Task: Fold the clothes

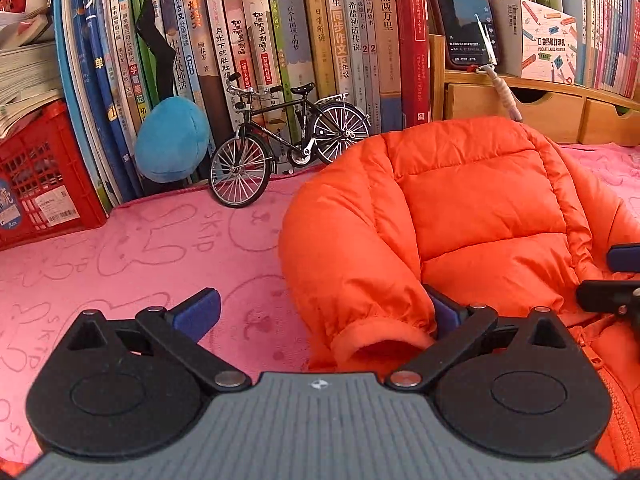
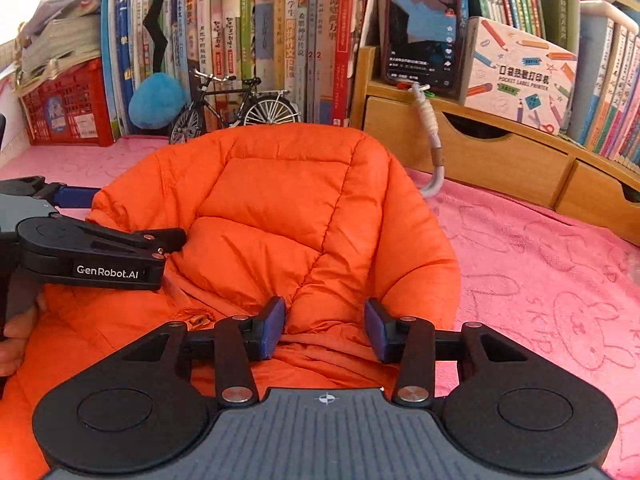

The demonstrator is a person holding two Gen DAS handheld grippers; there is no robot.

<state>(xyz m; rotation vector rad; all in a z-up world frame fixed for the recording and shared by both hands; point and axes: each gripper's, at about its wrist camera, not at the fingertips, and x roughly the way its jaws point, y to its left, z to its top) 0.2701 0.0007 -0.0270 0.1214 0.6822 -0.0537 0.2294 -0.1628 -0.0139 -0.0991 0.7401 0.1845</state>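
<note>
Surface: a pink terry cloth [image 2: 540, 264] with outlined rabbit motifs, spread before a wall of upright books [image 1: 304, 40]. Background stock, left to right: a red plastic lattice crate [image 1: 44, 176] under stacked papers; a blue plush cushion [image 1: 172, 140] resting against the spines; a black metal model bicycle [image 1: 288, 136] standing on the cloth's far edge; a dark smartphone [image 2: 424, 24] propped upright on a pale wooden drawer unit [image 2: 480, 152], its braided white lanyard [image 2: 432, 136] hanging down the front; a white cardboard label-printer box [image 2: 520, 76] beside the phone. Principal item: one orange quilted puffer jacket [image 2: 288, 216], lying bunched at the centre of the cloth, its sleeves turned in over the body. My left gripper [image 1: 324, 312] was spread wide, its right blue pad [image 1: 444, 312] pressed against the elastic-edged cuff [image 1: 380, 344] and its left pad over bare cloth, clamping nothing. My right gripper [image 2: 325, 328] stood partly open, straddling a ridge of the jacket's near edge, both pads touching or just beside the fabric; I could not tell whether any was pinched.
</note>
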